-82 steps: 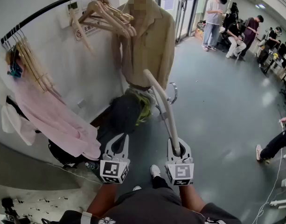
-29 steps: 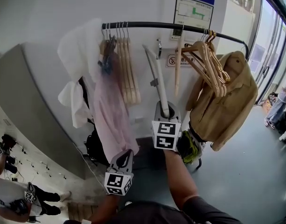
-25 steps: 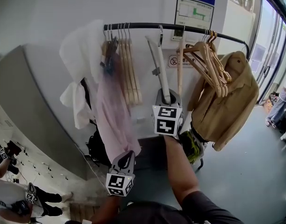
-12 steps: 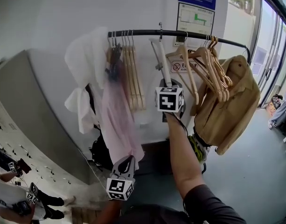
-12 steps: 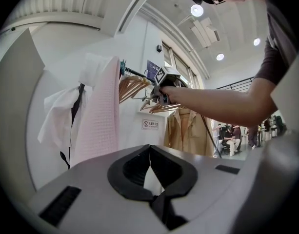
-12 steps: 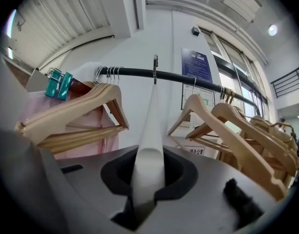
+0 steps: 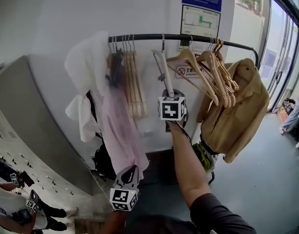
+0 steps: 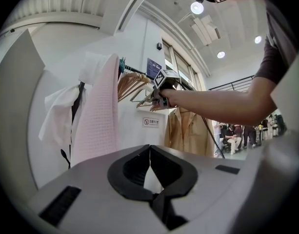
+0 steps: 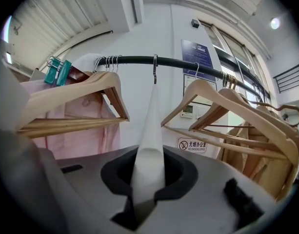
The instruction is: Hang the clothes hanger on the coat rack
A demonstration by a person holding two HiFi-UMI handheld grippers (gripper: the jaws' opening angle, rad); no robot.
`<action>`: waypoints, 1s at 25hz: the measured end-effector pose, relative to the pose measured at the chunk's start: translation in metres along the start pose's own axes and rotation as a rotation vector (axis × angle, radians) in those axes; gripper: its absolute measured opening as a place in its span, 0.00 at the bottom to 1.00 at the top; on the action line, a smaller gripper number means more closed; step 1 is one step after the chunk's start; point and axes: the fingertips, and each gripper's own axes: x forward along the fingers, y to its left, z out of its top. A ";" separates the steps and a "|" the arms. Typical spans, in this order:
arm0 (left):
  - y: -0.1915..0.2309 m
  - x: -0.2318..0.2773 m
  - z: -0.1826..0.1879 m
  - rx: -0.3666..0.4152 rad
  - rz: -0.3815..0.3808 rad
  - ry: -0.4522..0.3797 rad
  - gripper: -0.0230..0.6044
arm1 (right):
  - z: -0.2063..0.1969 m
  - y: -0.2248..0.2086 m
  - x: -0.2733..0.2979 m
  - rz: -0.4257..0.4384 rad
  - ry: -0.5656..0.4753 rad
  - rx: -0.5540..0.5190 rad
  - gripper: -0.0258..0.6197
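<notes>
A white plastic hanger [image 7: 162, 72] is clamped by one arm in my right gripper [image 7: 169, 94], which is shut on it and raised level in front of the black rack rail [image 7: 198, 37]. In the right gripper view the white arm [image 9: 150, 130] runs up from between the jaws [image 9: 149, 155]. Its metal hook [image 9: 154, 69] sits over the rail [image 9: 188, 65], between two groups of wooden hangers. My left gripper [image 7: 132, 168] hangs low by the pink garment. Its jaws [image 8: 149, 149] are shut with nothing in them.
Wooden hangers crowd the rail to the left [image 7: 132, 82] and right [image 7: 212, 67] of the white one. Also on the rack are a pink garment [image 7: 117, 126], a white garment [image 7: 86, 72] and a tan jacket [image 7: 237, 106]. A black bag [image 7: 103, 162] lies below, and glass doors stand at the right.
My right gripper has carried the white hanger from low by the floor up to the rack. The hook has gone from just under the rail to over it. The left gripper stayed low.
</notes>
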 end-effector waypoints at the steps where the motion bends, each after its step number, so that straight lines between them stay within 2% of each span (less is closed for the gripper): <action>1: -0.002 0.000 -0.001 -0.002 -0.001 0.002 0.05 | -0.001 0.001 -0.001 0.005 0.000 0.003 0.13; 6: -0.006 0.002 0.001 0.001 -0.002 0.000 0.05 | 0.005 0.006 -0.005 0.034 -0.058 -0.016 0.15; 9: -0.006 -0.001 0.000 -0.001 0.006 0.001 0.05 | 0.012 0.004 -0.022 0.020 -0.137 -0.049 0.28; 11: -0.008 -0.002 -0.002 -0.005 0.010 0.006 0.05 | 0.012 0.001 -0.038 0.022 -0.180 -0.057 0.33; 17: -0.015 0.000 -0.003 -0.002 0.003 0.017 0.05 | -0.005 -0.007 -0.095 0.024 -0.268 -0.086 0.34; 21: -0.025 0.003 -0.002 -0.005 -0.013 0.014 0.05 | -0.035 -0.005 -0.143 0.048 -0.283 -0.098 0.34; 25: -0.033 0.010 -0.002 -0.010 -0.030 0.011 0.05 | -0.086 0.006 -0.174 0.106 -0.212 -0.112 0.34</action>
